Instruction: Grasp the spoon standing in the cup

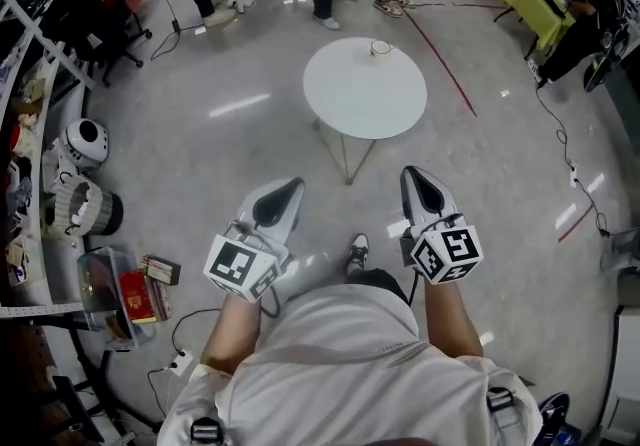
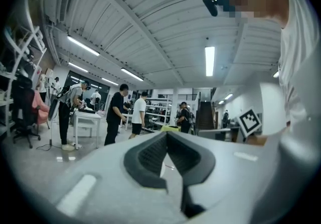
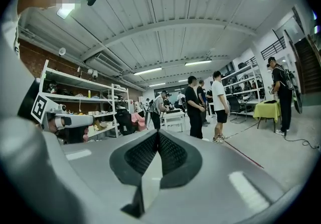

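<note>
Head view: left claw (image 1: 293, 186), right claw (image 1: 412, 175), both pressed together; one cup (image 1: 380, 49), one table (image 1: 350, 99).

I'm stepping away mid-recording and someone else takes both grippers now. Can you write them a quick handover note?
Left claw: shut, empty, held out in front of the body.
Right claw: shut, empty, beside the left one.
The cup stands near the far edge of the round white table, well ahead of both claws. The spoon is too small to make out from here.
Done: nothing grasped.
Left: step up to the table, open a claw, close it on the spoon.
</note>
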A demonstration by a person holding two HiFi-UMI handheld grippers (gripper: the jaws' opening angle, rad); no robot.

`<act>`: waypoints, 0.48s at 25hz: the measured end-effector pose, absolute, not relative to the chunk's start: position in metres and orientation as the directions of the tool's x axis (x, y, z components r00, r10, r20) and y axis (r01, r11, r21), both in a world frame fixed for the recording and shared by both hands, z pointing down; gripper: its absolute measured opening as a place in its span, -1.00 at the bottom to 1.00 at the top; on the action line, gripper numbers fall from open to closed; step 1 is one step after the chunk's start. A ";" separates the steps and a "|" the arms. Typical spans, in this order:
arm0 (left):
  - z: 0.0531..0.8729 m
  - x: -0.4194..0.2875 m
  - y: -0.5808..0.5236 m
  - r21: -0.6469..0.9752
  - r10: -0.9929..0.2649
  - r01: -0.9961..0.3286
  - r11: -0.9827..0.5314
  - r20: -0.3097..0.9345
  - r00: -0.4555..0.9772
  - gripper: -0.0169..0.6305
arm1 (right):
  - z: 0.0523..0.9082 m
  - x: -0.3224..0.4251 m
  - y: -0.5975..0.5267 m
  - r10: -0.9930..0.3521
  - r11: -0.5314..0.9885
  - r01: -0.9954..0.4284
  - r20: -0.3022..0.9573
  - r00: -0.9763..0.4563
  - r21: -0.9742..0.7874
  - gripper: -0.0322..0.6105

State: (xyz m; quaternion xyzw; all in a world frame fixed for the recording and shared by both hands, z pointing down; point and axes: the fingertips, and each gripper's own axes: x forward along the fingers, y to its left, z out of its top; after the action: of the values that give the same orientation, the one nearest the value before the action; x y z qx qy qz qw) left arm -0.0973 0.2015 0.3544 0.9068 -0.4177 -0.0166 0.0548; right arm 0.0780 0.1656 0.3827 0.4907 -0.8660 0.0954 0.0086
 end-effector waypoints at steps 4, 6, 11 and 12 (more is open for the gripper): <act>0.347 -0.063 0.146 0.090 -0.760 -0.759 -0.645 0.023 0.649 -0.94 | 0.376 0.108 0.106 -0.840 0.516 -0.840 0.096 -0.535 -0.166 -0.89; 0.345 -0.042 0.117 0.089 -0.764 -0.763 -0.641 0.026 0.645 -0.94 | 0.375 0.129 0.074 -0.837 0.522 -0.837 0.092 -0.540 -0.166 -0.89; 0.347 0.007 0.047 0.096 -0.767 -0.766 -0.635 0.042 0.641 -0.94 | 0.377 0.183 0.000 -0.839 0.514 -0.837 0.091 -0.536 -0.189 -0.89; 0.348 0.015 0.034 0.093 -0.769 -0.769 -0.633 0.043 0.638 -0.94 | 0.379 0.192 -0.013 -0.839 0.512 -0.836 0.094 -0.536 -0.195 -0.89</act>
State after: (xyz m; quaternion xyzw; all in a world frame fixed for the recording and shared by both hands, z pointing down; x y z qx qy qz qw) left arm 0.0153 0.0342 0.3479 0.9036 -0.4253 -0.0002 0.0512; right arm 0.1923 -0.0132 0.3794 0.4818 -0.8695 0.1086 -0.0063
